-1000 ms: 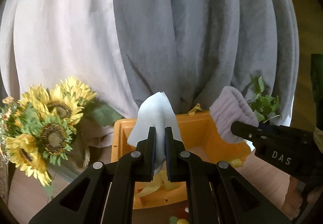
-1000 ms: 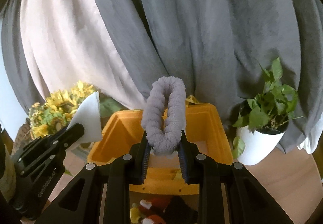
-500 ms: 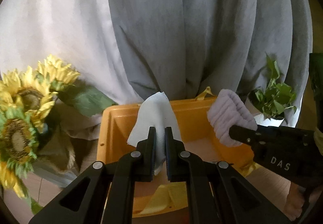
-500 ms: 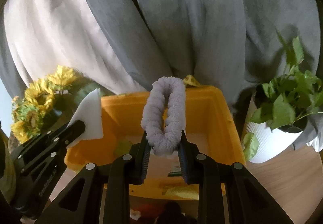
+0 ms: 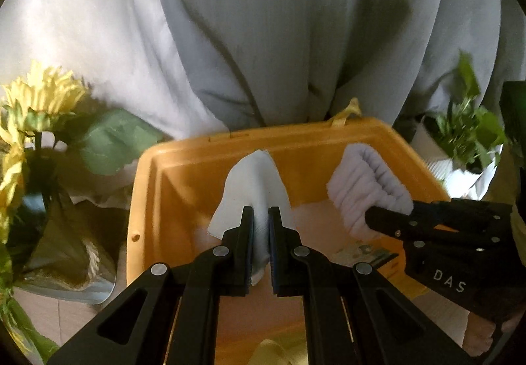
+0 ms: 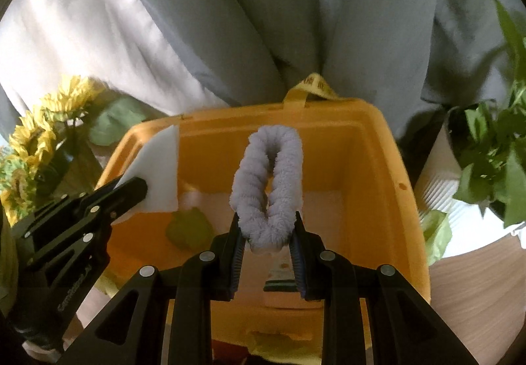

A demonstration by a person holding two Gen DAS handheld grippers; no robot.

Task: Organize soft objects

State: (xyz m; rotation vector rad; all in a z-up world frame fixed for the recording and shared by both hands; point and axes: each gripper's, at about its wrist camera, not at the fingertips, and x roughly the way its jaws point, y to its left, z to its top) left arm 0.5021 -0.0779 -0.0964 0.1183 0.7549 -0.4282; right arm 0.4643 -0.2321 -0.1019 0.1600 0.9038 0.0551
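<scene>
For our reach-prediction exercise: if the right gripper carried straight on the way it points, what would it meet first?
Probably the floor of the yellow bin, beyond the fluffy headband its fingers hold; depth is unclear.

Grey curtain behind; sunflowers at left, potted green plant at right.

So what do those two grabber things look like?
Both are black plastic. The left gripper and right gripper each have two long arms with triangle-shaped holes, round silver rivets at the joints, and flat jaws lined with ridged blue pads. White letters reading DAS are printed on the right one's side, and faint, blurry writing runs along the left one's.
</scene>
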